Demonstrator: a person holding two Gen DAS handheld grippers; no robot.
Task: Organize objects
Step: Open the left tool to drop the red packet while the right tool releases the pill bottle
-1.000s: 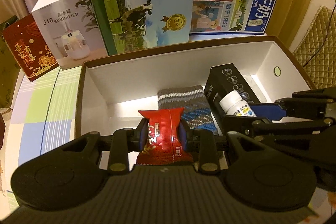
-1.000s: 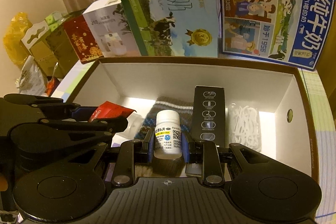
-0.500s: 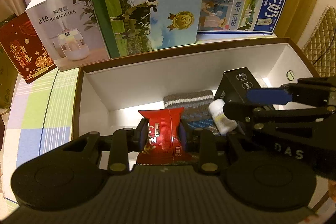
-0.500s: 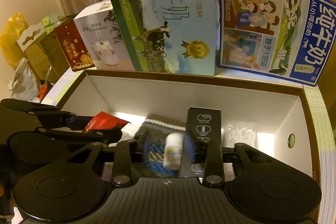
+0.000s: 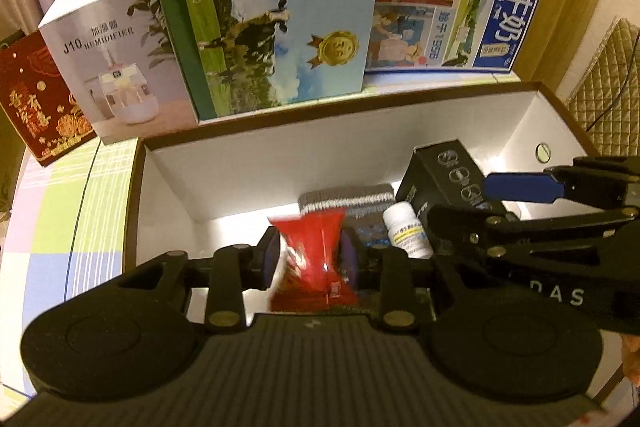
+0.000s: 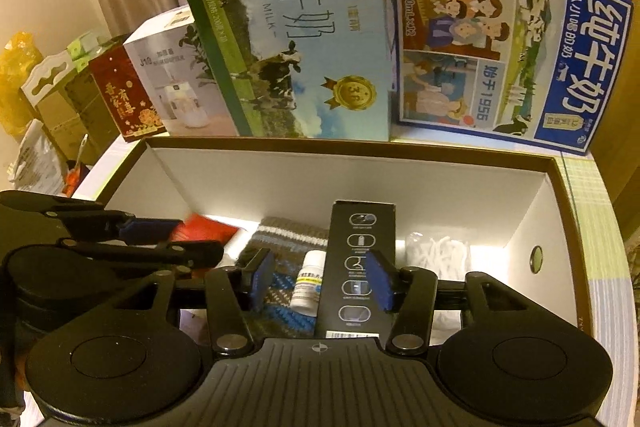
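My left gripper [image 5: 310, 257] is shut on a red snack packet [image 5: 312, 259], held over the brown open box [image 5: 340, 99]. The packet looks blurred. My right gripper [image 6: 318, 279] stands open above the box, nothing between its fingers. Below it a small white pill bottle [image 6: 307, 281] lies on a grey and blue knitted sock [image 6: 280, 239], beside a black carton [image 6: 358, 267]. The bottle [image 5: 406, 233] also shows in the left wrist view, right of the packet, next to the right gripper's blue-padded fingers [image 5: 520, 185].
A white bundle [image 6: 438, 255] lies at the box's right end. Behind the box stand a green milk carton box [image 6: 288, 47], a blue milk box [image 6: 508, 51], a white humidifier box [image 5: 108, 63] and a red gift box [image 5: 32, 99]. A checked cloth [image 5: 60, 219] covers the table.
My right gripper has opened and let go of the white pill bottle, which now lies on the sock in the box. The left gripper has moved forward a little with the red packet.
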